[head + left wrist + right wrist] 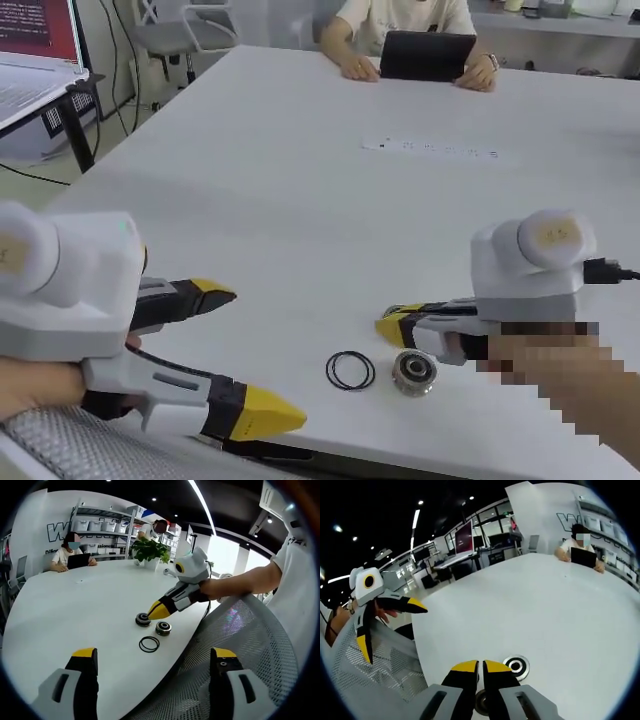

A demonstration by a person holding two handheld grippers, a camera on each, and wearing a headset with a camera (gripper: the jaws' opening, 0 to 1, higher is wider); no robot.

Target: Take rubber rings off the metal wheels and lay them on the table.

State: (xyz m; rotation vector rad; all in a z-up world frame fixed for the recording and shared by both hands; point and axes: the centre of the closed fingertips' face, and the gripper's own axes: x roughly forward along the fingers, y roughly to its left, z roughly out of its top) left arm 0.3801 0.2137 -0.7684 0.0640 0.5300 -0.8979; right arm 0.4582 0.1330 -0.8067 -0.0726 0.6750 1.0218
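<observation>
Two black rubber rings (350, 371) lie overlapped on the white table (300, 180), near its front edge. A metal wheel (414, 371) stands just right of them. In the left gripper view there are two wheels (143, 619) (163, 628) beyond the rings (149, 644). My right gripper (392, 325) is shut, and its yellow tip (156, 612) is beside the farther wheel. In the right gripper view one wheel (516, 666) sits just past my shut right gripper (480, 666), another wheel (481, 700) below it. My left gripper (242, 352) is wide open, left of the rings, holding nothing.
A person with a dark laptop (428, 55) sits at the table's far end. A paper strip (430, 149) lies mid-table. A mesh chair (240, 630) is at the near edge. A red-screen laptop (35, 40) stands on a side desk to the left.
</observation>
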